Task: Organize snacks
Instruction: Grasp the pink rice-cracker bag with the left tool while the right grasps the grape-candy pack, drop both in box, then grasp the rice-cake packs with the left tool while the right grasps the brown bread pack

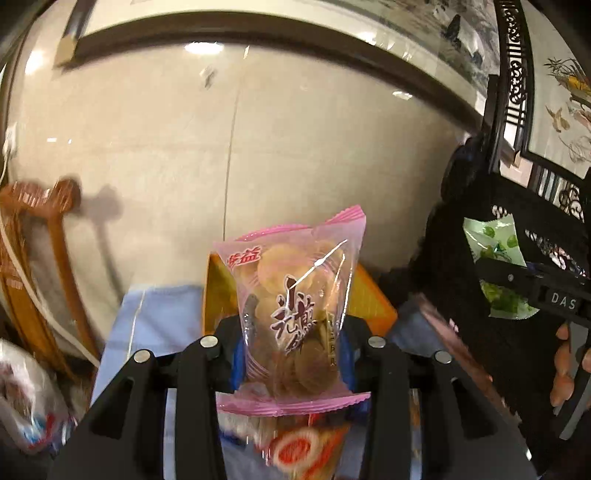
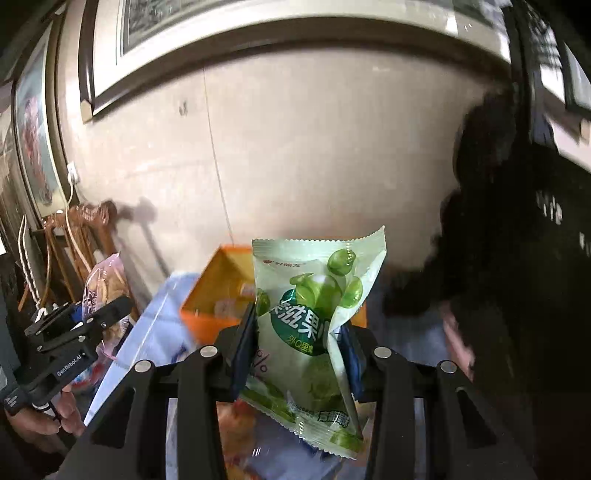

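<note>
Left gripper: jaws closed narrow on a pink packet of round biscuits, gripped at its lower half, packet upright with its crimped top edge uppermost. Right gripper: jaws closed narrow on a green packet of grape jelly sweets, gripped about mid-height, packet upright and creased on its right side. Both packets are held in the air on the near side of the orange box. Beneath the pink packet, nearer than the orange box: a blurred red-and-white wrapper, contents not legible. Left of the orange box, in the right wrist view: the left gripper with the pink packet and the holding hand. Right of the orange box, in the left wrist view: the right gripper with the green packet. Orange box: open-topped, standing on a pale blue cloth; small items lie inside, too blurred to name. Beyond the orange box: beige wall, a wooden chair to the left, framed pictures above, a dark carved screen to the right.
</note>
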`<move>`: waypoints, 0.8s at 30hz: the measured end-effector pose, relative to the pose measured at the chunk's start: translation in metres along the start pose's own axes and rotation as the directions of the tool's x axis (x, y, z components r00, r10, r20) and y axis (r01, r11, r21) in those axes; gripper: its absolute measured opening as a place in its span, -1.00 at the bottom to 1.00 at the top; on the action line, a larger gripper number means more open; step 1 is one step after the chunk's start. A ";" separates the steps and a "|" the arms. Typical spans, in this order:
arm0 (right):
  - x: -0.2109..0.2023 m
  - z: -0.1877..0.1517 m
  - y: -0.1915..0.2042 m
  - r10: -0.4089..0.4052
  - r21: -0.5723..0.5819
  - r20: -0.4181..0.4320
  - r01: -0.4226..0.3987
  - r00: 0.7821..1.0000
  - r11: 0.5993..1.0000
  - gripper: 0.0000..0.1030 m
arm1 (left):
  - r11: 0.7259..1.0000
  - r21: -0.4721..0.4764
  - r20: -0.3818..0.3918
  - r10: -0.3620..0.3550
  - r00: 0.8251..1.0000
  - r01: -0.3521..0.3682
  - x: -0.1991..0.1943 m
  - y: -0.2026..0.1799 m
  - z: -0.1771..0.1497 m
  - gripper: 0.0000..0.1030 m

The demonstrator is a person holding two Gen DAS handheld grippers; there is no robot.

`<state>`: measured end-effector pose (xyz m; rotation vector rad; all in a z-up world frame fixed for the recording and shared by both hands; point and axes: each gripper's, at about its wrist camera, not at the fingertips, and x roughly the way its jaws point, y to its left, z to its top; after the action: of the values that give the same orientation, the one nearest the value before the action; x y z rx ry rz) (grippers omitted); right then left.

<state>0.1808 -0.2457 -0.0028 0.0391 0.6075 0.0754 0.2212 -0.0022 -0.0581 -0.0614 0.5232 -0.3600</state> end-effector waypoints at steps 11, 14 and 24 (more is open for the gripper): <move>0.082 0.083 -0.003 0.007 -0.019 0.028 -0.006 1.000 1.000 -0.18 | 0.997 0.034 0.019 0.064 0.998 -0.064 0.094 -0.003 0.087 -0.20; 0.126 0.096 -0.006 -0.012 -0.045 -0.066 0.009 0.998 0.999 0.47 | 0.990 0.028 -0.025 0.141 0.990 -0.140 0.140 0.003 0.095 0.92; 0.143 -0.065 -0.063 -0.214 -0.041 -0.314 0.212 0.925 0.976 0.56 | 0.981 0.138 -0.189 0.163 0.968 -0.139 0.132 0.033 -0.052 0.91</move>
<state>0.2645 -0.2960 -0.1416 -0.0467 0.9307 -0.1307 0.3114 -0.0163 -0.1712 0.1354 0.6986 -0.2492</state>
